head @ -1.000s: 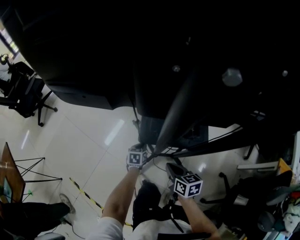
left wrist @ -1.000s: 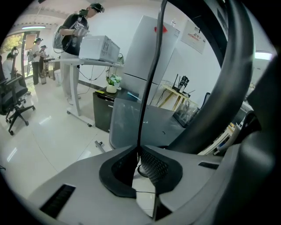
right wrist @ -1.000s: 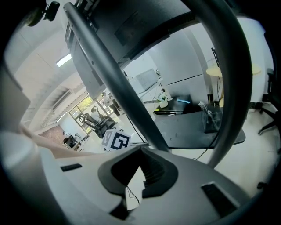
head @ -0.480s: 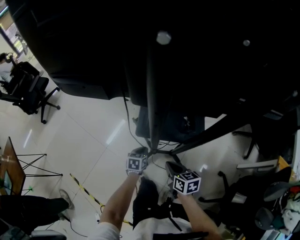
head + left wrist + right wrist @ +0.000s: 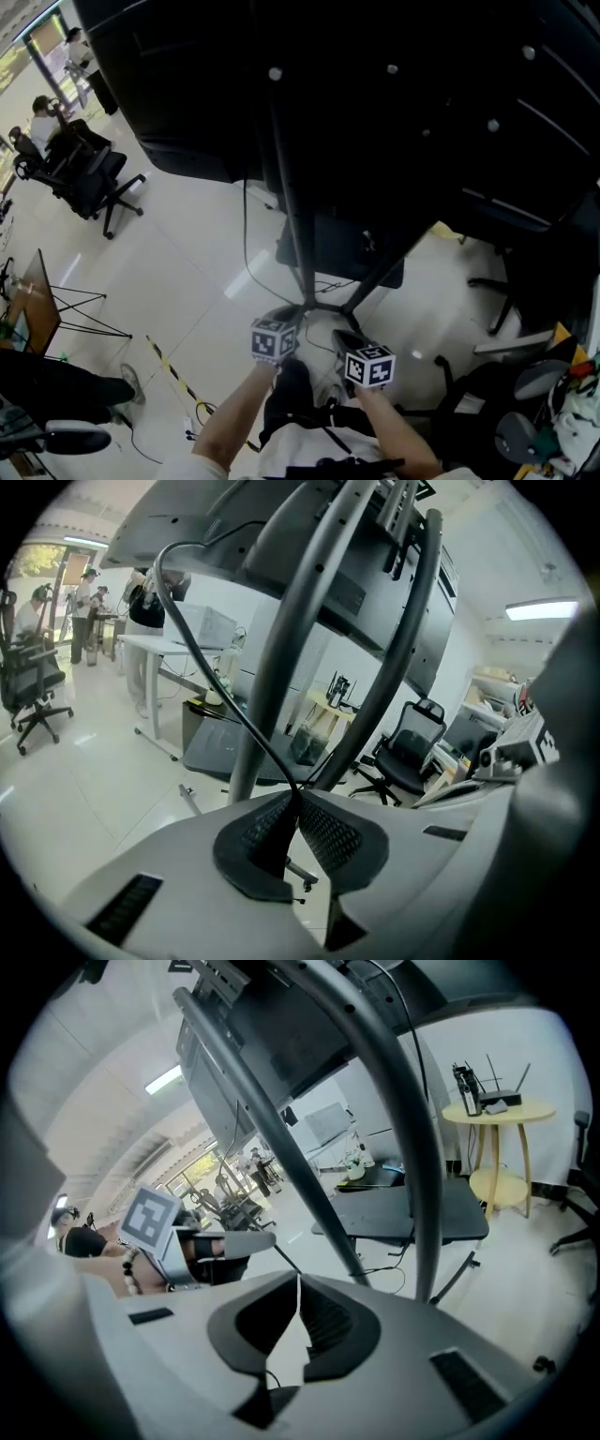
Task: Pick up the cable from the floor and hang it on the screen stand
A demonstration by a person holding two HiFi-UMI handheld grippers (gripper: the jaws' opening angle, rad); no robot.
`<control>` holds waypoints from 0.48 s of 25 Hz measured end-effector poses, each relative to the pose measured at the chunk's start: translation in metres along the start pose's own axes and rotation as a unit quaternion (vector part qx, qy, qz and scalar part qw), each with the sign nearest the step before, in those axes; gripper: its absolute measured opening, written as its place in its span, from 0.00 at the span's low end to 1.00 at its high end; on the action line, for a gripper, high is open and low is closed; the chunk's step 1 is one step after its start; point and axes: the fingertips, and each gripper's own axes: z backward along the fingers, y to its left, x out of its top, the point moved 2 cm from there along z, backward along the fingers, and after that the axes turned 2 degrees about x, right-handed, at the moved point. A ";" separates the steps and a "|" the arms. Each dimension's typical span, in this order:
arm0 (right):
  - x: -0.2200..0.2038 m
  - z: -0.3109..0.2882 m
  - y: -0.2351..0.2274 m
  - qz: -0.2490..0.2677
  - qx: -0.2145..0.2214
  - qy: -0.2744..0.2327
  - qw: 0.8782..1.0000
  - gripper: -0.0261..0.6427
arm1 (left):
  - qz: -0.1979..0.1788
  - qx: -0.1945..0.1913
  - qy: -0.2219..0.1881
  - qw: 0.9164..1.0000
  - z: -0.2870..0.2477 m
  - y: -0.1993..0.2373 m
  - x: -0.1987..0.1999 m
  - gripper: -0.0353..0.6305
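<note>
The cable (image 5: 222, 702) is off the floor where I have it. It is pinched in the left gripper (image 5: 298, 799), whose jaws are closed down on it. From the pads it climbs away up and to the left, bends over in a loop, and turns back toward the rear of the screen (image 5: 394, 94). In the head view it shows as a thin line (image 5: 246, 234) hanging beside the screen stand (image 5: 286, 187).

Its long run lies roughly along the stand's grey pole (image 5: 300, 621), which is just beyond my left jaws, and the cable crosses in front of that pole. The left hand is the nearer one, so I judge the hanging falls to it.

The right gripper (image 5: 298, 1283) has just been opening its jaws. They stand a crack apart, with light showing between the pads. A thin dark strand reaches their tips from the left gripper's side. I take it for more cable, but I cannot tell whether it is pinched.

A second dark strut (image 5: 394, 649) slants beside the pole and could snag the loop. The stand's dark base plate (image 5: 342, 258) lies below. An office chair (image 5: 89, 178) and a round side table (image 5: 497, 1110) sit well apart.
</note>
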 end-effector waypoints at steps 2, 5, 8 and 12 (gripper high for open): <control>-0.011 0.012 -0.003 0.003 0.002 0.004 1.000 0.08 | -0.006 -0.001 -0.008 1.000 0.018 -0.019 0.005 0.08; -0.027 0.027 -0.012 0.001 0.002 0.008 1.000 0.08 | -0.021 -0.007 -0.018 1.000 0.042 -0.045 0.015 0.08; -0.041 0.039 -0.021 -0.004 -0.001 0.009 1.000 0.08 | -0.037 -0.013 -0.016 0.999 0.061 -0.070 0.026 0.08; -0.057 0.051 -0.033 -0.016 -0.010 0.011 1.000 0.08 | -0.070 -0.018 -0.010 0.997 0.082 -0.104 0.046 0.08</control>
